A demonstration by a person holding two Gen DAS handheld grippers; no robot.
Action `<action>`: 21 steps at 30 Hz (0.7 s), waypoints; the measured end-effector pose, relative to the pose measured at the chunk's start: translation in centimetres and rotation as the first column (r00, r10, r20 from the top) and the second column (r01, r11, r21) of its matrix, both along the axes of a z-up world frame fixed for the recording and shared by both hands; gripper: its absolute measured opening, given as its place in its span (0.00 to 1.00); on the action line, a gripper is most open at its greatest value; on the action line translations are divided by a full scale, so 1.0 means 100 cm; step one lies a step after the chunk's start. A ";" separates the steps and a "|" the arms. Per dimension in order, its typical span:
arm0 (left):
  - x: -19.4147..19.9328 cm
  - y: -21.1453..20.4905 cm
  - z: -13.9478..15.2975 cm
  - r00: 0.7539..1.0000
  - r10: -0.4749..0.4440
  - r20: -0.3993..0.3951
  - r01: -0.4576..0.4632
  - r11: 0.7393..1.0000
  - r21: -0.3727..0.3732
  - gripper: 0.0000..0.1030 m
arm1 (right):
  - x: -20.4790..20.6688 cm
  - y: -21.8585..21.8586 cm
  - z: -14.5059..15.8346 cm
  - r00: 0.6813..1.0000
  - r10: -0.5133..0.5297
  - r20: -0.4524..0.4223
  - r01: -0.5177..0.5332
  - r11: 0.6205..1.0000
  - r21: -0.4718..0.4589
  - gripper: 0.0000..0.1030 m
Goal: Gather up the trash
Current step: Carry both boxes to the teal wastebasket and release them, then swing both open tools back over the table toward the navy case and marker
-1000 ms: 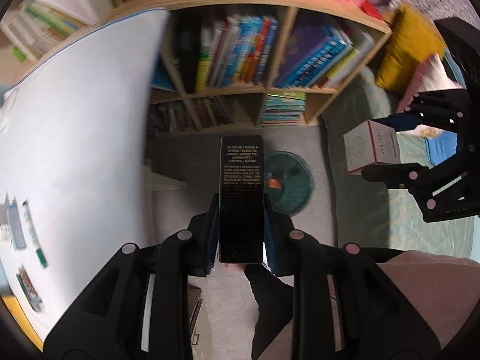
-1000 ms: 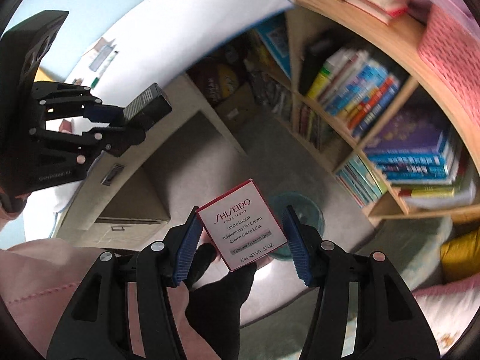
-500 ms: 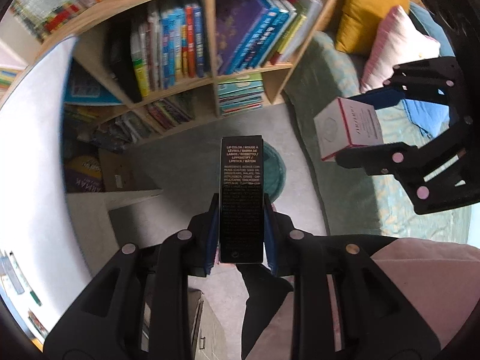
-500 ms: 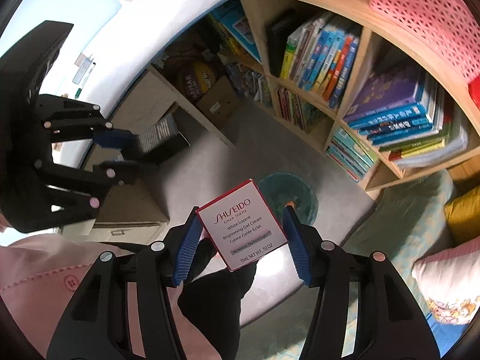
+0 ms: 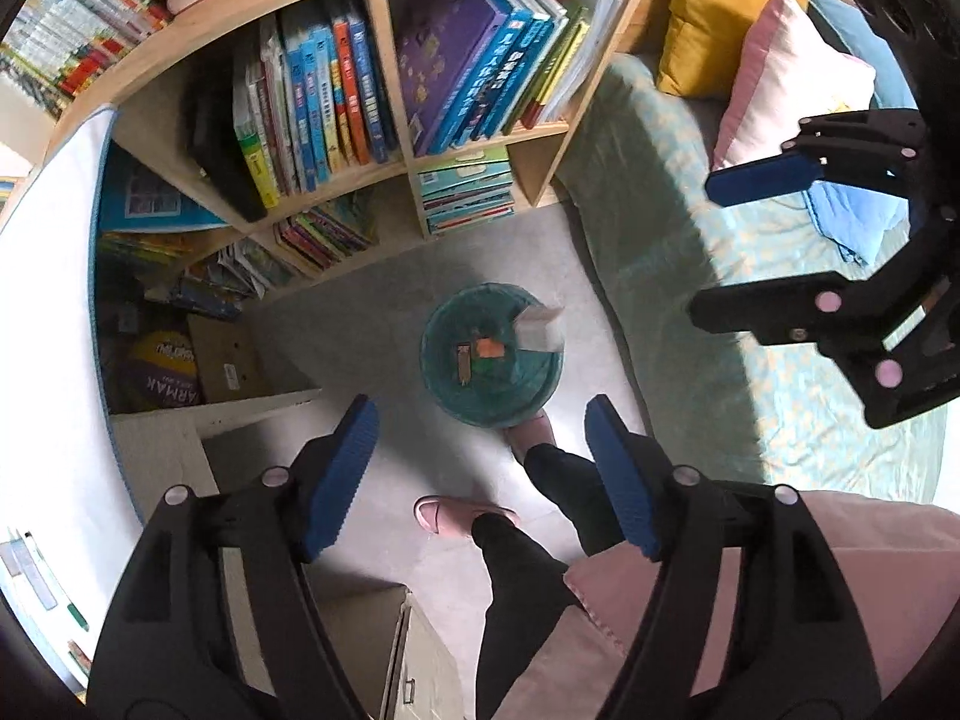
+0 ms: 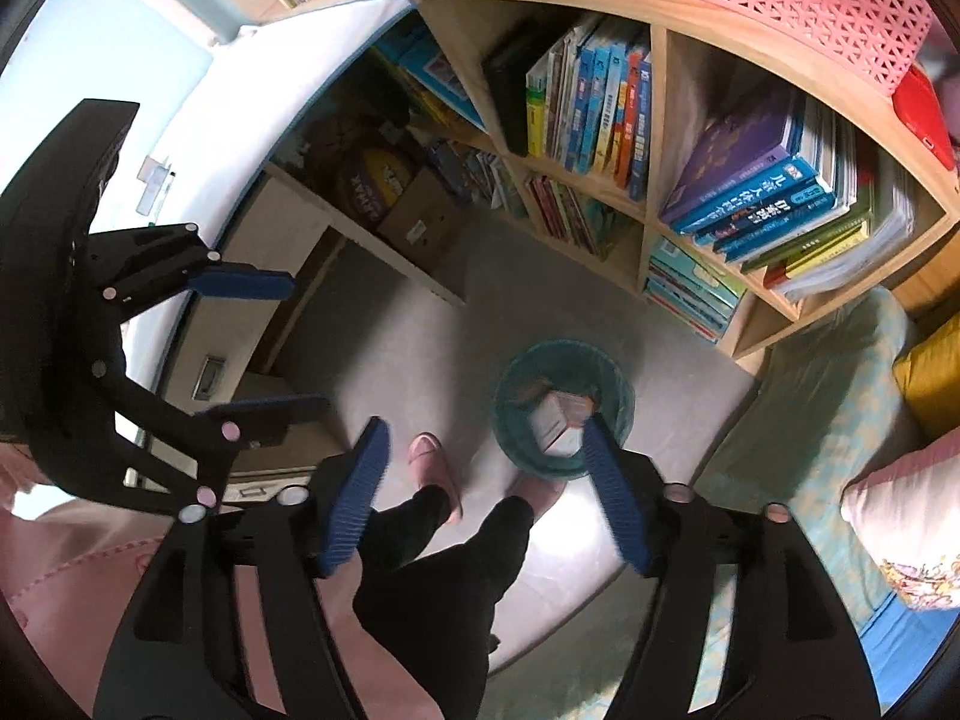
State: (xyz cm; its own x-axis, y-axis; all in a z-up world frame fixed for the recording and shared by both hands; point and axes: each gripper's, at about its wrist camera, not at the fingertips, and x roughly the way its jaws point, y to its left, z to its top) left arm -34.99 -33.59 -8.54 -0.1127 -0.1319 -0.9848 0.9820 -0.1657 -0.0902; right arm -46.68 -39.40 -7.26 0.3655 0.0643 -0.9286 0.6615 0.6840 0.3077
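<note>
Both claws spread and empty above the round teal mesh waste bin (image 5: 489, 354) on the grey floor.

The left claw (image 5: 480, 474) hangs almost straight over the bin, its blue pads wide apart; the right claw (image 6: 486, 492) is likewise apart, the bin just beyond its right pad. A pale carton (image 6: 555, 426), blurred and perhaps mid-fall, shows at the bin's rim, well below both claws.

The right gripper (image 6: 486, 492) hangs with its blue pads spread wide above the green bin (image 6: 563, 409) on the grey floor. A pale box (image 6: 555, 423), blurred, seems to lie inside. The left gripper (image 6: 258, 348) gapes empty alongside.
</note>
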 end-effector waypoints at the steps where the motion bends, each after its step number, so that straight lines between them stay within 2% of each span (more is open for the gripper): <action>1: 0.002 0.000 0.000 1.000 0.007 0.002 -0.007 1.000 0.000 0.67 | 0.000 0.000 0.000 1.000 0.003 -0.002 -0.003 1.000 0.001 0.69; 12: 0.036 0.017 0.008 0.991 0.131 0.017 -0.131 0.991 -0.019 0.68 | 0.028 -0.001 0.004 0.995 0.095 0.002 -0.095 0.995 -0.019 0.69; 19: 0.064 0.036 0.017 0.972 0.234 0.040 -0.232 0.972 -0.047 0.69 | 0.065 0.007 0.009 0.979 0.202 0.010 -0.201 0.979 -0.036 0.69; 21: 0.073 0.044 0.020 0.963 0.266 0.040 -0.264 0.963 -0.053 0.69 | 0.079 0.012 0.012 0.972 0.234 0.016 -0.233 0.971 -0.046 0.73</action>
State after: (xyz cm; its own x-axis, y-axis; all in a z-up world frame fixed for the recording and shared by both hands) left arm -27.66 -29.18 -6.59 -0.0223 -0.1974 -0.9801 0.9943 0.0980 -0.0423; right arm -38.76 -38.23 -6.06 0.3647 0.1103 -0.9246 0.4756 0.8316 0.2868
